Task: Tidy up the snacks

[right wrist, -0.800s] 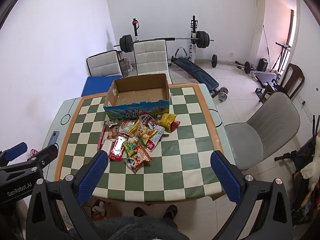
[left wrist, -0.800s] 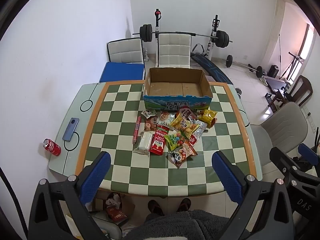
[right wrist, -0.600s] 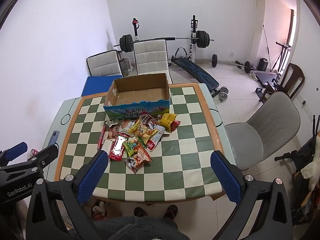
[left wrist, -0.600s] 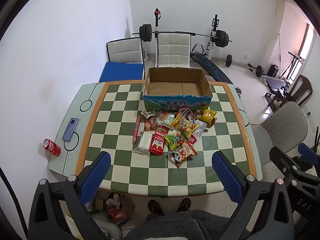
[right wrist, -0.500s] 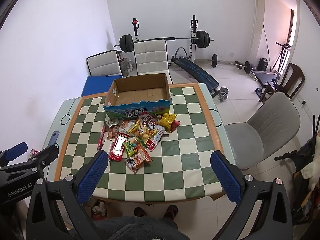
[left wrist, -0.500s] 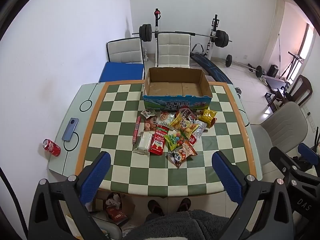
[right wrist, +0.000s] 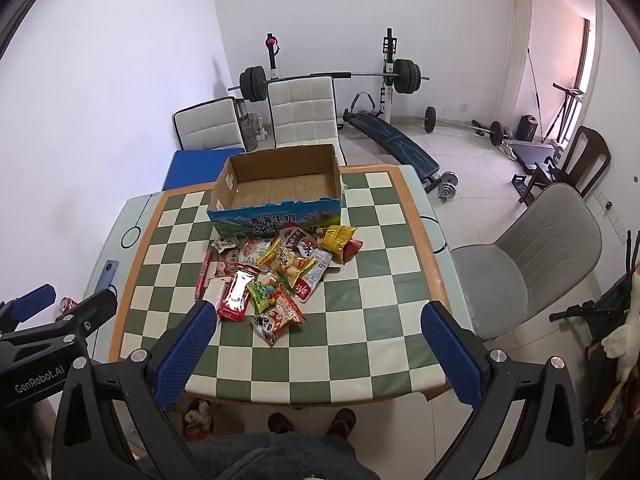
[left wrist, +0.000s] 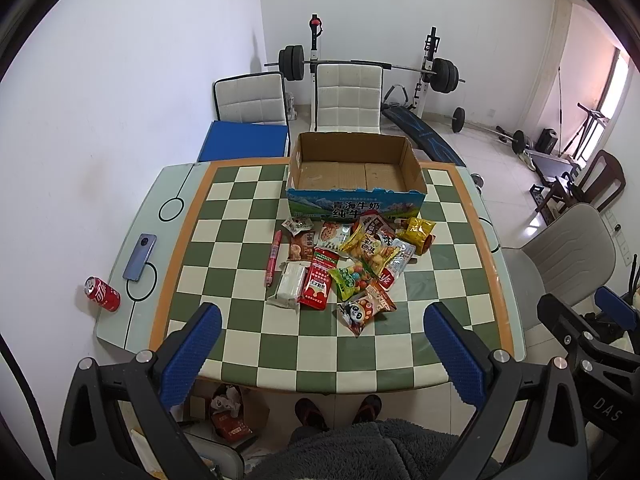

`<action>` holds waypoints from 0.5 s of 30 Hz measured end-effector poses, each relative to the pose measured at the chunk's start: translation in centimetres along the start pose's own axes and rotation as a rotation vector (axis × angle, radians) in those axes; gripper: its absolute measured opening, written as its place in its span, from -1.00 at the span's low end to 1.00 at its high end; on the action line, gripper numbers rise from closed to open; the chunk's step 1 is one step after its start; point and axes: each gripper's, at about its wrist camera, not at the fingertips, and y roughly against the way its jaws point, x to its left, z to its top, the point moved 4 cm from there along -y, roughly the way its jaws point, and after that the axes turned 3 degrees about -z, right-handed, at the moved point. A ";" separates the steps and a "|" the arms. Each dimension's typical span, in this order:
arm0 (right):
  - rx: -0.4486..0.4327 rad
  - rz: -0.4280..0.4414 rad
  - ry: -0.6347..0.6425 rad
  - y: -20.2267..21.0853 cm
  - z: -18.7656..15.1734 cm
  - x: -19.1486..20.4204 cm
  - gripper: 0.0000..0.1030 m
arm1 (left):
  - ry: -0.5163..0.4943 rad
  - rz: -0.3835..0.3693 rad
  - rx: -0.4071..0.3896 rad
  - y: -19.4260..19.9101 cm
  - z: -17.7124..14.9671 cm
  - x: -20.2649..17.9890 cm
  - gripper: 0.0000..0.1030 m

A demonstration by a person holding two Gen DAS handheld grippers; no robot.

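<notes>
Left wrist view: the left gripper (left wrist: 322, 350) is held above the near edge of the table (left wrist: 460, 216), jaws spread wide with nothing between the blue pads (left wrist: 192, 354). Right gripper (right wrist: 318, 350) likewise stands fully spread and empty, also short of the near edge.

Snack pile (left wrist: 348, 264) lies loose at mid-table, packets overlapping, just in front of the cardboard box (left wrist: 356, 172). The topmost packets touch the box's printed front wall. Box is open-topped; its floor shows bare cardboard. A pink pen-shaped item (left wrist: 273, 258) lies at the left edge of the pile; a yellow packet (left wrist: 418, 232) sits at the right edge. A panda-printed packet (left wrist: 360, 312) is the one nearest both grippers.

Other items on the table: a phone (left wrist: 139, 257) on the left margin and a red soda can (left wrist: 102, 294) lying on its side at the left corner, both well apart from the pile.

Surroundings: two white chairs (left wrist: 346, 98) behind the table, a grey chair (left wrist: 560, 256) to the right, a barbell rack (left wrist: 370, 66) against the far wall. The person's shoes (left wrist: 338, 410) and a grey fleece garment (left wrist: 360, 452) show below the near edge.

Nothing stands between either gripper and the pile.
</notes>
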 end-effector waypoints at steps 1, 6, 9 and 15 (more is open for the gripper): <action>0.001 0.001 0.000 0.0 0.0 0.0 1.00 | 0.002 0.000 0.000 -0.1 0.1 0.1 1.00; 0.001 -0.002 0.000 -0.2 0.0 0.1 1.00 | 0.002 -0.002 0.002 -0.1 0.1 0.2 1.00; 0.003 -0.001 0.001 -0.2 0.1 0.1 1.00 | 0.002 -0.002 0.001 -0.1 0.2 0.2 1.00; 0.004 -0.001 0.001 -0.2 0.1 0.2 1.00 | 0.002 -0.003 0.002 -0.5 0.0 0.3 1.00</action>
